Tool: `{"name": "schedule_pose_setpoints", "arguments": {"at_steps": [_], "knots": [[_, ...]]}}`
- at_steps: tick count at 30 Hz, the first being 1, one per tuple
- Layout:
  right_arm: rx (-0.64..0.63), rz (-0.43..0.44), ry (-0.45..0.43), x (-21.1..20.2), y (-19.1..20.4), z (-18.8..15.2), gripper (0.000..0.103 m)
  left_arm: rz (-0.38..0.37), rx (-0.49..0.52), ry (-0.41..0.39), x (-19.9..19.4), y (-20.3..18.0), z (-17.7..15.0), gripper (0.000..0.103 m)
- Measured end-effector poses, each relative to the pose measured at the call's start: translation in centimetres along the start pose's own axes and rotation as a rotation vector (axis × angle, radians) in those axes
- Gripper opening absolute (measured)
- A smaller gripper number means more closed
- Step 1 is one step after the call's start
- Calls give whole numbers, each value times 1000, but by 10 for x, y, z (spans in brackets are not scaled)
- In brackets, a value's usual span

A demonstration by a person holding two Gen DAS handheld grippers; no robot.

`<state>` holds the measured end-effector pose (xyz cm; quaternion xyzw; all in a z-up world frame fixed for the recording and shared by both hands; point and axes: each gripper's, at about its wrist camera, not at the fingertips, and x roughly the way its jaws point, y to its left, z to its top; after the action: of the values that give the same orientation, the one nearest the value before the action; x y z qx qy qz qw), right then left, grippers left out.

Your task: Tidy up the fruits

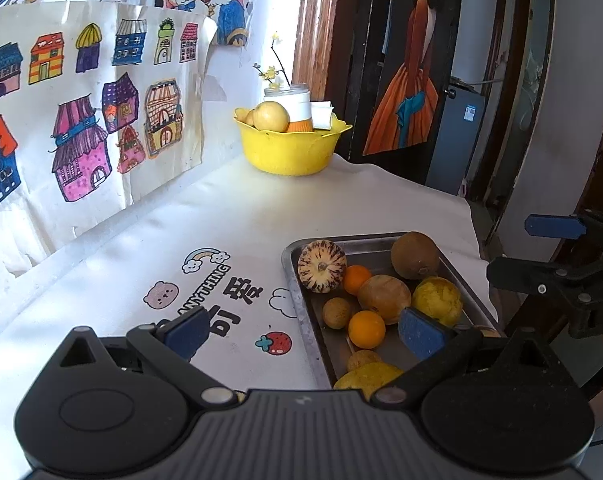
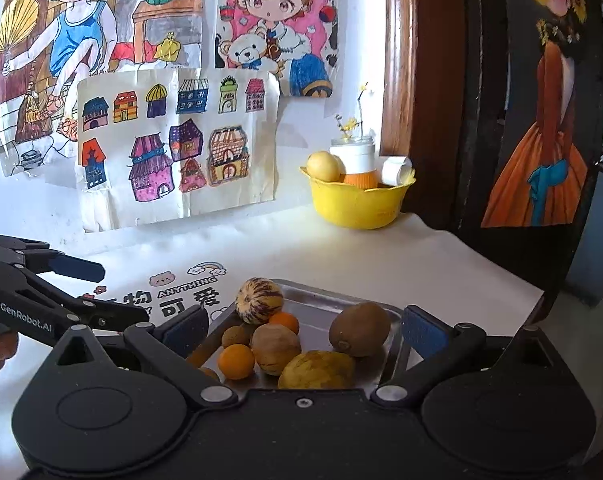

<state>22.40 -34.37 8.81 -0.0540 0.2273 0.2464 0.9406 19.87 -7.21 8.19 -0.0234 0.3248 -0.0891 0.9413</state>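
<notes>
Left hand-held gripper: jaws spread wide, empty, hovering over the near-left edge of the tray.
Right hand-held gripper: wide open, holding nothing, above the tray.
Fruits: kiwi, oranges and a striped melon in the metal tray on the desk.
Yellow bowl: far corner, holding pale fruit.

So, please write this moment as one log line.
left claw open | right claw open | both over tray | fruits in tray | bowl far

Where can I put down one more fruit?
The white tablecloth is bare between the yellow bowl and the metal tray, and by the wall drawings. The tray is crowded; only its far edge beside the kiwi is free.
</notes>
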Motion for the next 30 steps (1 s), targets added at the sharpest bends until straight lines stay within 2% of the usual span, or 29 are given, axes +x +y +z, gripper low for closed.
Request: {"name": "schedule_pose_setpoints", "arguments": {"at_steps": [6, 15, 24, 30], "knots": [[26, -31, -51, -11, 5, -6, 102, 6, -20, -14, -4, 1, -3, 103], [18, -75, -116, -21, 21, -19, 102, 18, -35, -88, -13, -2, -11, 103], [113, -127, -134, -28, 29, -46, 102, 85, -65, -164, -26, 1, -32, 103], [107, -176, -165, -36, 40, -61, 102, 105, -87, -216, -41, 2, -46, 103]]}}
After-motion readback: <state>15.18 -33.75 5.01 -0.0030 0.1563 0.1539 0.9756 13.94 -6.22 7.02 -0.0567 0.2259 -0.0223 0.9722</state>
